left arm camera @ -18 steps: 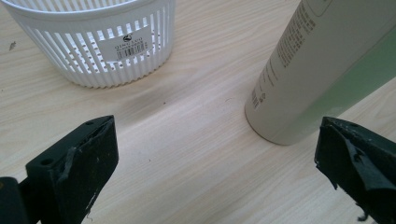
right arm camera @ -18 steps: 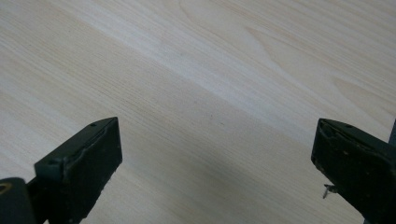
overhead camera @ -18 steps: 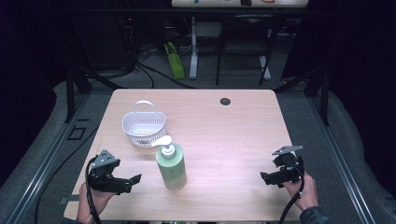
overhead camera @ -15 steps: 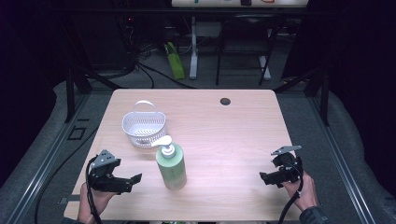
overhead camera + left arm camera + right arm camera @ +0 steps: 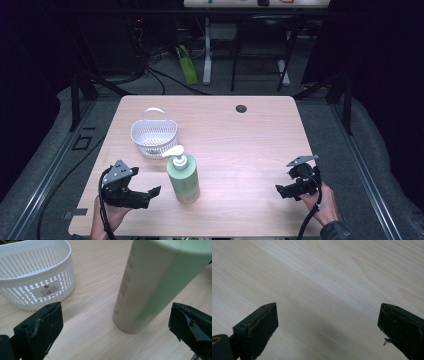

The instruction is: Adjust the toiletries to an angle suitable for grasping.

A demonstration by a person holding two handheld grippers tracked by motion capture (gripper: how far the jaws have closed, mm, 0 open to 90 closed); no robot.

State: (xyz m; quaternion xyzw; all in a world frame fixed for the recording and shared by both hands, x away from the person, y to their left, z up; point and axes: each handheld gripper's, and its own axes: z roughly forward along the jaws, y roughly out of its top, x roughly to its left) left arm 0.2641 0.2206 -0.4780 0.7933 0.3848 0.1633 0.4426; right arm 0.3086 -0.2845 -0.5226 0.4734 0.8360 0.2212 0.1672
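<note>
Barely anything shifted since the earlier frames — the right gripper point(image 5: 295, 189) a touch lower at the table's point(image 5: 250, 140) right edge, the left gripper point(image 5: 145, 194) and everything else as before.

Nothing picked up yet. Pale green pump bottle point(image 5: 183, 176) upright near the front left of the table, just in front of the white slatted basket point(image 5: 154, 137) and apart from it; basket apparently empty, as far as the high view tells. Judged from this: work at its very start — approach under way, grasp and any move of the bottle all left to do.

Left gripper low on the table just left of the bottle, pointed at it, jaws spread wide; in the left gripper view the bottle's point(image 5: 150, 287) base set between the two black jaws but farther off, touching neither, with the basket point(image 5: 37, 277) off to the side. Holding nothing.

Right gripper well apart from the bottle — jaws likewise wide, bare wood point(image 5: 317, 290) between them, nothing held or touched.
</note>
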